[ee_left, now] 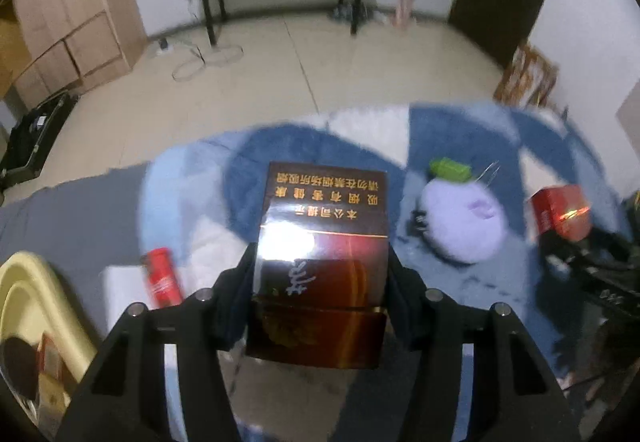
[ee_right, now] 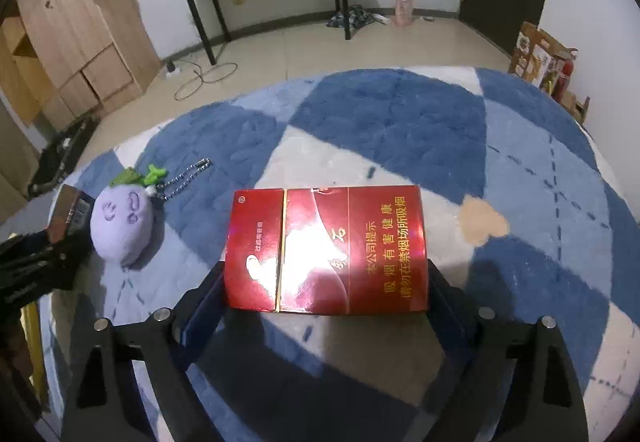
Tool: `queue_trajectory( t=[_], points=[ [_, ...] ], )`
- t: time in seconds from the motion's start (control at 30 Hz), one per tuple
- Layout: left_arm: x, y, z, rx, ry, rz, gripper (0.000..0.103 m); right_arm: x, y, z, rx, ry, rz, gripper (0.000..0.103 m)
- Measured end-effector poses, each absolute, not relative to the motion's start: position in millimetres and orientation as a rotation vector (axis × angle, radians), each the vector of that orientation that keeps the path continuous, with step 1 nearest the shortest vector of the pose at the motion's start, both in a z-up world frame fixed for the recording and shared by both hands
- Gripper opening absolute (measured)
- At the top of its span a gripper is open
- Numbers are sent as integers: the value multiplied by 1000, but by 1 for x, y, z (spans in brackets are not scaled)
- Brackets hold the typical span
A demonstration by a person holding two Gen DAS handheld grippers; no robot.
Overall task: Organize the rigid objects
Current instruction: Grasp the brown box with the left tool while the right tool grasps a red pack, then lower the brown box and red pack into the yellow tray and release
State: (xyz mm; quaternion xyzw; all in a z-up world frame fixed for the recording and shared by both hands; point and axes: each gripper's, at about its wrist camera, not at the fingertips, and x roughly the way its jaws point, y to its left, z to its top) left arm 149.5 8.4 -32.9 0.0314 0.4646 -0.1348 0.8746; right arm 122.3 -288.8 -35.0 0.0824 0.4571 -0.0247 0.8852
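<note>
A dark brown cigarette box (ee_left: 324, 210) with gold lettering stands lengthwise between the fingers of my left gripper (ee_left: 322, 254), and both pads press on its long sides. My right gripper (ee_right: 326, 270) is shut on a red cigarette box (ee_right: 326, 246) turned sideways, gripped at its two short ends. Both boxes are over the blue and white plush blanket (ee_right: 392, 114). From the left wrist view the red box (ee_left: 560, 210) shows at the far right. In the right wrist view the brown box (ee_right: 70, 208) shows at the far left.
A purple plush keychain (ee_right: 122, 226) with a green top and bead chain lies between the two grippers. A red can (ee_left: 162, 276) lies at the left on something white. A yellow basin (ee_left: 36, 302) holding items sits at the lower left. Beyond the blanket is tiled floor.
</note>
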Motion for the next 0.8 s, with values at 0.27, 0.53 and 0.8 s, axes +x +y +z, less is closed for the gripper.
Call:
queue_trajectory(
  t=[0.27, 0.53, 0.8],
  points=[
    [21, 166, 62, -109, 779, -119, 58, 72, -210, 30, 62, 757, 395, 90],
    [-8, 339, 5, -327, 931, 192, 58, 28, -20, 39, -203, 827, 878, 90],
    [36, 367, -46, -386, 1041, 210, 58, 20, 69, 8, -378, 916, 917, 90]
  ],
)
